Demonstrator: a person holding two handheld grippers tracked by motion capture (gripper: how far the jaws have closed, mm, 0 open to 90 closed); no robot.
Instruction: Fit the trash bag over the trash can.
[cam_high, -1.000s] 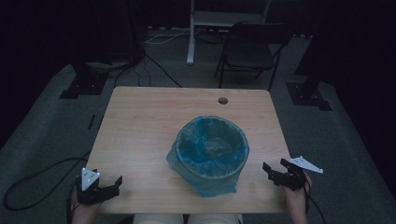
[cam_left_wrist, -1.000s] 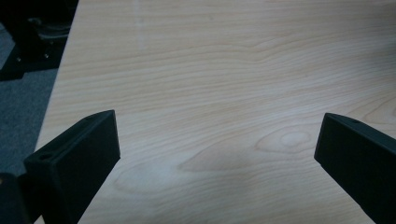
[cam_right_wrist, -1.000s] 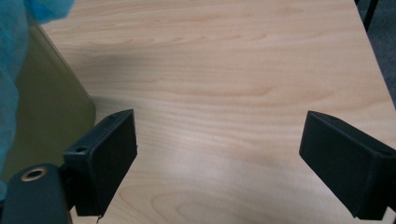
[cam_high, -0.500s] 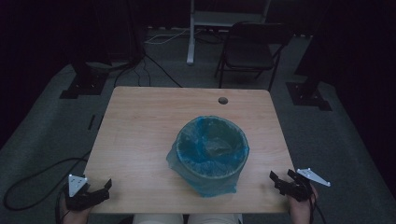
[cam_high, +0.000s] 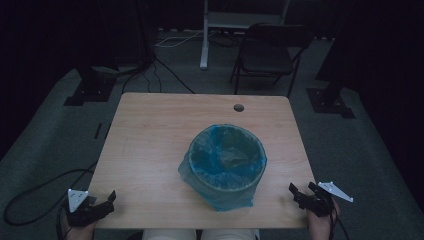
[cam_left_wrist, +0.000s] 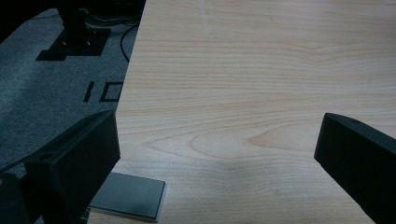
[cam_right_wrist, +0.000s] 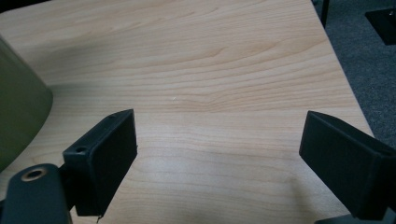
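A round bin lined with a blue plastic bag (cam_high: 226, 162) stands on the wooden table (cam_high: 150, 135), toward its near middle; the liner's rim folds over the outside. At the table's near left corner my left gripper (cam_high: 104, 204) is held open, nothing between its jaws. My right gripper (cam_high: 301, 194) sits open at the near right corner, also holding nothing. In the left gripper view the gripper (cam_left_wrist: 219, 140) spans bare wood at the table's left edge. In the right gripper view the gripper (cam_right_wrist: 219, 135) frames bare wood, with the bin's side (cam_right_wrist: 18, 112) at the left.
A cable hole (cam_high: 238, 107) sits near the table's far edge. A dark folding chair (cam_high: 267, 55) and stand bases (cam_high: 85, 90) are on the grey carpet beyond. A cable (cam_high: 35, 190) loops on the floor at the left.
Both grippers have drawn back toward me and outward, to the table's near corners. The bin has not moved.
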